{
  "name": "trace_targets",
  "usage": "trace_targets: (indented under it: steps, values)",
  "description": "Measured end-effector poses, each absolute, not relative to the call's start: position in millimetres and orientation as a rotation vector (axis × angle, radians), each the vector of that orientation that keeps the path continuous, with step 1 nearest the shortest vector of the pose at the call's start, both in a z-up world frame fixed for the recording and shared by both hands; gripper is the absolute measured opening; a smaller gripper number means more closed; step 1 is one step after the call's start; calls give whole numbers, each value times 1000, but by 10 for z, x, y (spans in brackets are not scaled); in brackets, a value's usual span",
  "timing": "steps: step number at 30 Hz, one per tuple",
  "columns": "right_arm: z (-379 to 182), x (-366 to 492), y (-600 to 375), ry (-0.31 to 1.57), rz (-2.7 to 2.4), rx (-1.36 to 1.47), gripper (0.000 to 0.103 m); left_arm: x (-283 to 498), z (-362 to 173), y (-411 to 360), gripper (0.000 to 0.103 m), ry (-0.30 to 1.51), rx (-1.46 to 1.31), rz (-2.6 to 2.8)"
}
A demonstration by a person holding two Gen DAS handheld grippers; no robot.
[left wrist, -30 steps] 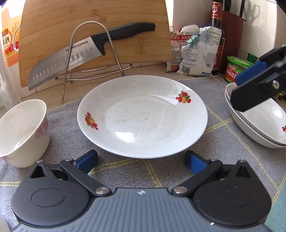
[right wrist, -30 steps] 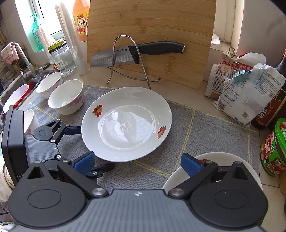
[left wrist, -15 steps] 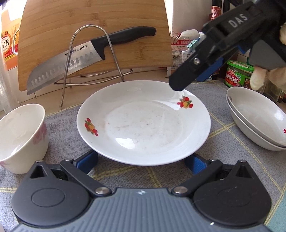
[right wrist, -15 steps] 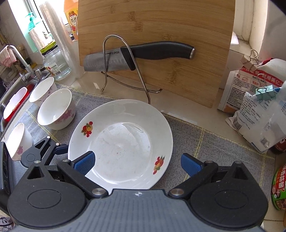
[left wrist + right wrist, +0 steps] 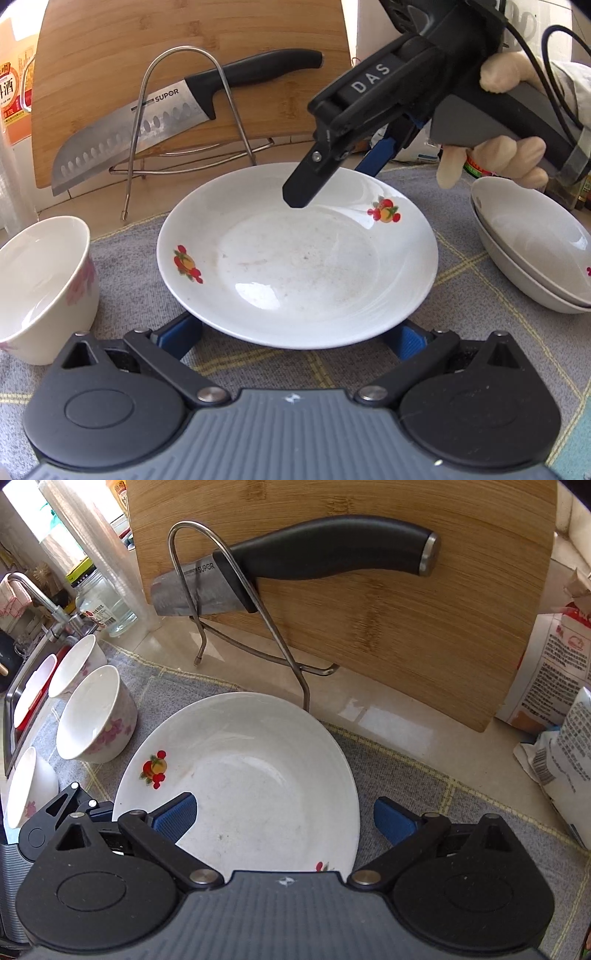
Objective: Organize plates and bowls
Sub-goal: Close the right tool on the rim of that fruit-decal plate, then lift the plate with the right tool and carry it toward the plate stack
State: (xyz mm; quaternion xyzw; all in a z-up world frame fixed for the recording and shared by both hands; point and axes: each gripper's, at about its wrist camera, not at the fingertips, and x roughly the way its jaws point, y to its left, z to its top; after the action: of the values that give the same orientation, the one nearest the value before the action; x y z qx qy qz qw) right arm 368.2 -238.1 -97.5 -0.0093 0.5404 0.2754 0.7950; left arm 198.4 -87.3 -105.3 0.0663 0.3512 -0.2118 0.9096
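A white plate (image 5: 295,258) with fruit decals lies on the grey mat. My left gripper (image 5: 293,336) is open at its near edge, both blue pads partly tucked under the rim. My right gripper (image 5: 340,173), held by a hand (image 5: 495,158), hangs open over the plate's far rim. In the right wrist view this gripper (image 5: 286,818) straddles the plate (image 5: 251,775): one pad is over the inside, the other outside the rim. Two stacked plates (image 5: 528,240) sit at the right. A flowered bowl (image 5: 40,284) stands at the left.
A bamboo cutting board (image 5: 369,609) leans at the back with a knife (image 5: 314,554) on a wire rack (image 5: 258,627). Three flowered bowls (image 5: 96,716) stand left of the plate, beside a sink and faucet (image 5: 40,598). A glass jar (image 5: 103,605) and food bags (image 5: 561,709) line the counter.
My right gripper has left the stacked plates at the right and swung over the middle plate's far rim. The left gripper has crept forward so its pads sit under the near rim.
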Motion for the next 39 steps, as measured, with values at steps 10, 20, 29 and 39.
trace_targets:
  steps: [10, 20, 29, 39]
  values:
    - [-1052, 3790, -2349, 1180, 685, -2, 103, 2047, -1052, -839, 103, 719, 153, -486]
    - [-1053, 3840, -2349, 1170, 730, 25, 103, 2012, -1062, -815, 103, 702, 157, -505]
    - [-1057, 3858, -2348, 1165, 763, 31, 103, 1983, -1066, -787, 103, 690, 159, -514]
    - [-1060, 3878, -2352, 1168, 784, 32, 103, 1992, -1065, -789, 103, 691, 158, -515]
